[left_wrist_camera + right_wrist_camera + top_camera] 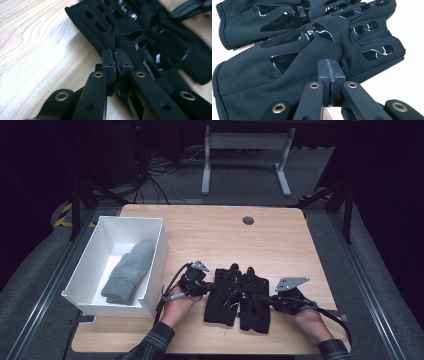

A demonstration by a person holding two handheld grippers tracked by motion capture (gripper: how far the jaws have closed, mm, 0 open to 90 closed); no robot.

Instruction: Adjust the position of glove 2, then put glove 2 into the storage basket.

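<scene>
Two black gloves with glossy grip patches lie side by side near the table's front edge: the left glove (222, 295) and the right glove (255, 301). My left gripper (209, 286) comes in from the left. In the left gripper view its jaws (116, 56) are shut on the edge of the left glove (100, 27), whose fabric bunches into them. My right gripper (270, 300) comes in from the right. Its jaws (331, 65) are shut on a raised fold at the side of the right glove (294, 62). The left glove (257, 22) lies beyond it.
A white open box (157, 265) stands at the table's left side with a grey mitten (129, 270) lying inside. The wooden table (280, 245) has a round cable hole (248, 220) near its far edge. Dark floor, cables and a desk frame lie beyond.
</scene>
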